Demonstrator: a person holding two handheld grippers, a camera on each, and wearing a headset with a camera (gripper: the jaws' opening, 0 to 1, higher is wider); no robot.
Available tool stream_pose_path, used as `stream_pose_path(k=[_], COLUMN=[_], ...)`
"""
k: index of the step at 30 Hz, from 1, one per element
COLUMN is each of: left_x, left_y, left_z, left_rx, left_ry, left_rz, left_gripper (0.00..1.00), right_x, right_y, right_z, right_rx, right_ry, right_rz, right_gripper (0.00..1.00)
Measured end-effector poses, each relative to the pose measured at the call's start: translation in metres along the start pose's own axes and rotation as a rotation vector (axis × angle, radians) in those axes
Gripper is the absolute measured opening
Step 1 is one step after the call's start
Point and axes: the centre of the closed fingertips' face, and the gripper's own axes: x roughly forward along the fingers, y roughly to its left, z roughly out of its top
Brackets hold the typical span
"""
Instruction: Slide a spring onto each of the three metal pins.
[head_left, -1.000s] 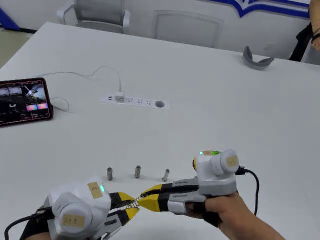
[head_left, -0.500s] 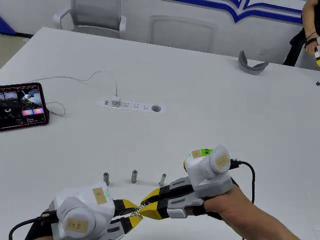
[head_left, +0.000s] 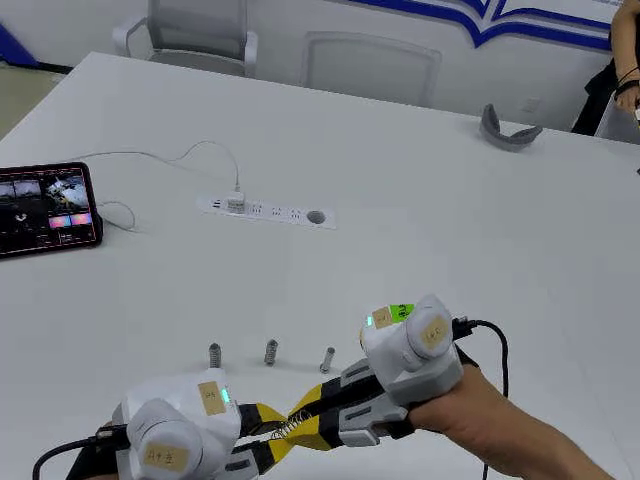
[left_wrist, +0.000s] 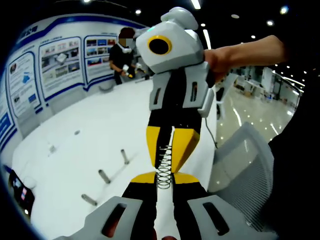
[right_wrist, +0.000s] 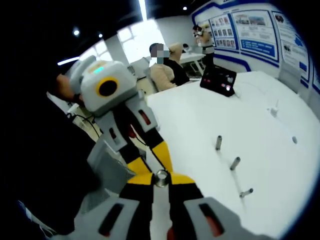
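Coiled wire spring (head_left: 292, 426) bridges the yellow jaw tips; left gripper (left_wrist: 161, 180) and right gripper (right_wrist: 160, 180) each clamp one end.

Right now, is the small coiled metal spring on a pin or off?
Off. The spring is pinched between the yellow tips of the left gripper and right gripper, apart from the three metal pins.

The white tabletop (head_left: 430, 230) carries a lit tablet (head_left: 45, 209) at its left edge. Near the middle lies a white power strip (head_left: 266, 211), with a thin cable (head_left: 190, 152) looping from it. A grey curved piece (head_left: 510, 130) rests far off. Three small metal pins (head_left: 271, 351) stand in a row near the front.
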Motion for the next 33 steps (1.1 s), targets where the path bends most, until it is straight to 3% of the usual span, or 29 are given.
stream_pose_path(k=[13,16,25,33], left_x=[-0.002,-0.007,-0.018,-0.028], left_y=[0.006,0.009,0.026,0.042], left_z=[-0.004,-0.002,-0.008,-0.018], left_rx=[-0.052,-0.084,-0.129,-0.17], left_ry=[-0.008,-0.035,-0.043,-0.039], left_rz=[0.019,0.033,0.085,0.142], left_gripper=[0.18,0.19,0.21,0.26], right_x=[-0.012,-0.016,-0.023,-0.026], right_y=[-0.005,-0.005,-0.011,-0.02], right_z=[-0.009,-0.012,-0.025,-0.038], right_rx=[0.026,0.039,0.089,0.094], right_ry=[-0.036,-0.048,-0.064,-0.026], right_rz=[-0.033,-0.035,-0.058,-0.089], right_gripper=[0.12,0.12,0.12,0.12])
